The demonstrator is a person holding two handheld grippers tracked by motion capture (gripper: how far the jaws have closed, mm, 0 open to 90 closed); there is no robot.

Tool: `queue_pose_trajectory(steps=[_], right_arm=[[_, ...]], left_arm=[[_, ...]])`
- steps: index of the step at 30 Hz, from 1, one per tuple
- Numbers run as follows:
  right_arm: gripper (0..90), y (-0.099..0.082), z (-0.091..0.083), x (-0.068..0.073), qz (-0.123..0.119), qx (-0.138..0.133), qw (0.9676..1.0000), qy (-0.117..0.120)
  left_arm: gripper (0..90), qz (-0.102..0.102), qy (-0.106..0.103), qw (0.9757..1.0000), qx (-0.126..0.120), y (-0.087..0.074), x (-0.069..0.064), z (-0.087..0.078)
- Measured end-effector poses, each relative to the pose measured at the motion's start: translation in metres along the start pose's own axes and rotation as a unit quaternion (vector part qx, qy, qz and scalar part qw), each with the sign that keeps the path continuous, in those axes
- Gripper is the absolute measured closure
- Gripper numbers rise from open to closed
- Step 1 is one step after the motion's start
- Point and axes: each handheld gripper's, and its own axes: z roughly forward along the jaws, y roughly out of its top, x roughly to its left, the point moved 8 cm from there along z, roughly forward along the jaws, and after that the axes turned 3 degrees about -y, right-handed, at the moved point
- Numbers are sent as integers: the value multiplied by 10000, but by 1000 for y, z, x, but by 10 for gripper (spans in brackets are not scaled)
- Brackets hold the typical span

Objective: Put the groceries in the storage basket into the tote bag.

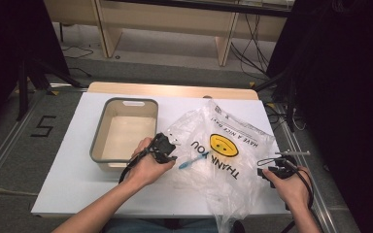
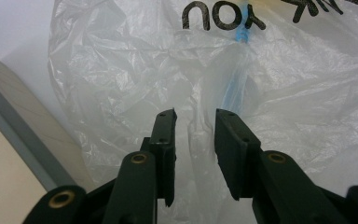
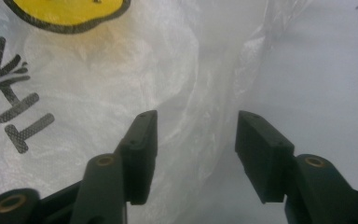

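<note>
- Your left hand-held gripper (image 2: 195, 122) has its jaws slightly apart around a fold of the plastic bag (image 1: 223, 150), beside the grey bin (image 1: 124, 133).
- Your right hand-held gripper (image 3: 193, 122) stands open at the bag's right edge.
- The bag lies crumpled on the white surface (image 1: 68, 165), a blue item (image 1: 190, 161) inside it.

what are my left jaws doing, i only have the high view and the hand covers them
Observer: The left gripper is open, with a twisted fold of the plastic bag between the jaws and a gap on one side.
Operator: and the right jaws
Observer: The right gripper is open too, over the bag's edge, with bare table beyond one jaw.
Operator: is the blue thing inside the bag
Observer: The blue item shows blurred through the film, straight ahead of the left jaws.
</note>
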Motion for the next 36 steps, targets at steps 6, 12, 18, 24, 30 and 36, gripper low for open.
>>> queue_pose_trajectory(steps=[6, 12, 18, 24, 30, 36], right_arm=[[642, -5, 5, -1, -22, 237, 9997, 29], [777, -8, 9, -1, -142, 389, 9991, 13], [883, -10, 12, -2, -264, 474, 9985, -4], [900, -7, 11, -7, -344, 383, 9986, -75], [900, 2, 8, -16, -320, 184, 9991, -200], [900, 14, 7, -26, -268, -14, 9990, -344]], left_arm=[[682, 5, -21, 10000, 8, 1, -2, 0], [681, 4, -19, 10000, -11, 2, -2, 0], [681, 12, -7, 10000, -15, 2, -2, 0], [681, 12, -10, 10000, -15, 2, -2, 0], [680, 5, -13, 10000, -31, 3, -2, 0], [680, 15, -28, 10000, -24, 3, -4, 0]])
